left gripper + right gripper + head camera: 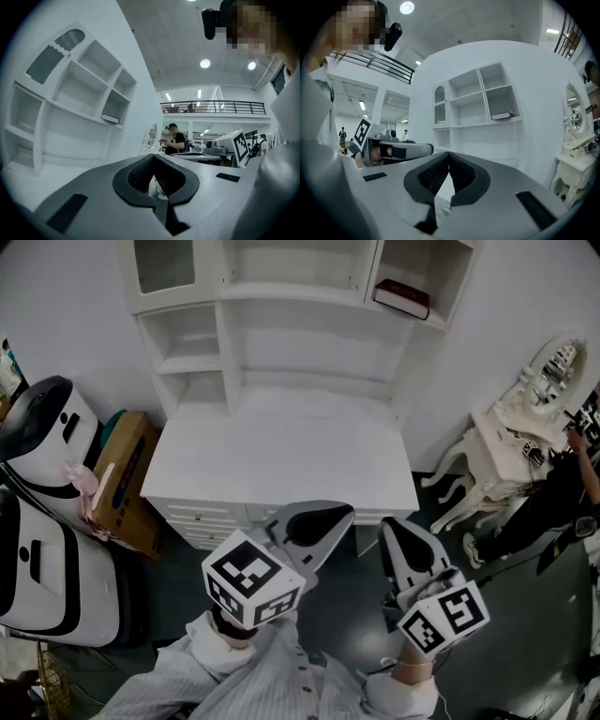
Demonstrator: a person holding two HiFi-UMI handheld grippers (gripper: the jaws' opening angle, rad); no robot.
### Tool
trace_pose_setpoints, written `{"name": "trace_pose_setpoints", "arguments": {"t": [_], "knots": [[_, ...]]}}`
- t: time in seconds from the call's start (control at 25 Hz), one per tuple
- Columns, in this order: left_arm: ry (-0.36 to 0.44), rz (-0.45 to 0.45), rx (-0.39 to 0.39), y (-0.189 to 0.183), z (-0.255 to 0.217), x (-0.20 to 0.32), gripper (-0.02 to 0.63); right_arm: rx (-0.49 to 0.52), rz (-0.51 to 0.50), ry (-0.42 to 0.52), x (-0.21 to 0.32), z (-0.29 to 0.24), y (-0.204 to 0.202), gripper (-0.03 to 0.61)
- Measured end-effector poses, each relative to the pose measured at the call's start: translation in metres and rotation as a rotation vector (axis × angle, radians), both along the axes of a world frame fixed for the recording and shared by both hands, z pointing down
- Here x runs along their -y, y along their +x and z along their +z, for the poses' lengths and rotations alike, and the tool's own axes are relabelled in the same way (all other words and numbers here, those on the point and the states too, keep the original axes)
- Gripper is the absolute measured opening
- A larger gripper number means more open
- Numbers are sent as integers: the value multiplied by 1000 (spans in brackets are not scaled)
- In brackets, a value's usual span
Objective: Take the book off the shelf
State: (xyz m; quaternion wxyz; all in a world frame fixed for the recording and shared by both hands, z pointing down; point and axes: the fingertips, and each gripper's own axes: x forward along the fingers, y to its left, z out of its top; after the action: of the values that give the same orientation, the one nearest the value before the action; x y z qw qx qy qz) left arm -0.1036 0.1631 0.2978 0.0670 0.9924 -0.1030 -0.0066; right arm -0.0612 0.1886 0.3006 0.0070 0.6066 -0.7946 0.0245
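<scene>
A dark red book (401, 298) lies flat in the upper right compartment of the white shelf unit (300, 324) that stands on a white desk (281, 460). The same book (110, 118) shows small in the left gripper view, and the book (502, 115) shows small in the right gripper view too. Both grippers hover in front of the desk's near edge, far below the book. My left gripper (328, 518) (153, 156) is shut with nothing in it. My right gripper (392, 532) (449, 153) is shut and empty too.
Two white machines with black tops (42, 427) and a cardboard box (122, 479) stand left of the desk. An ornate white vanity table with a mirror (525, 432) stands at the right, with a person (567, 488) beside it. Dark floor (506, 615) lies below.
</scene>
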Motion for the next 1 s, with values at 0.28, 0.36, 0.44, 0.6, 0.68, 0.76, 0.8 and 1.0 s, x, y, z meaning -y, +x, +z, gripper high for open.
{"name": "trace_pose_setpoints", "arguments": {"t": [0.28,0.36,0.44,0.6,0.68,0.76,0.8,1.0], "knots": [[9,-8,2,6,2,68,9,-2,17,7,65,1,13,14],[6,-8,4,7,4,82,9,-2,23,0,78,3,14,14],[-6,1,10,10,8,91,9,-2,30,-12,88,7,15,14],[-20,18,16,16,12,107,9,2,54,-37,102,12,26,14],[-20,17,14,20,13,115,9,1,57,-45,111,14,32,15],[-21,14,14,26,14,124,9,-1,53,-49,119,15,38,14],[-21,12,15,29,16,128,9,-2,50,-51,124,16,42,15],[-20,-10,18,51,23,152,9,1,24,-51,149,22,64,14]]}}
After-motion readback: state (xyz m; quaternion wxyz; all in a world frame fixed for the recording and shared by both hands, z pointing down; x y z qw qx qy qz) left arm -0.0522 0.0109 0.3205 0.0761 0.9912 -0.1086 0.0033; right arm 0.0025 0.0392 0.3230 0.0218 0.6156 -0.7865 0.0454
